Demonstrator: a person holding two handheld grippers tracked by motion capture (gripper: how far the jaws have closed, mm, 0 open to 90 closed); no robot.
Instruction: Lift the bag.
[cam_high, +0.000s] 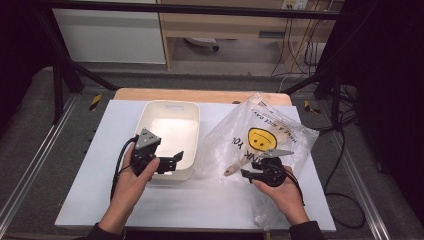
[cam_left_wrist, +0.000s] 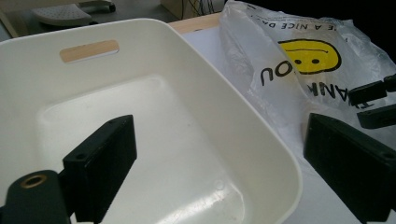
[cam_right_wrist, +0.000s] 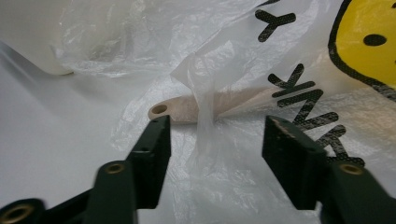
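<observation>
Quick count on the counter (cam_high: 200, 200): one white tub (cam_high: 167, 131), one clear smiley bag (cam_high: 260, 137) just right of it, and one wooden handle (cam_right_wrist: 187, 108) poking out of the bag's mouth toward the tub. Two grippers: the left gripper (cam_left_wrist: 219, 158) hangs over the tub's near right corner with its jaws wide apart and nothing between them. The right gripper (cam_right_wrist: 215, 140) sits at the bag's mouth, jaws parted either side of a fold of plastic, not pinching it, handle just beyond.
</observation>
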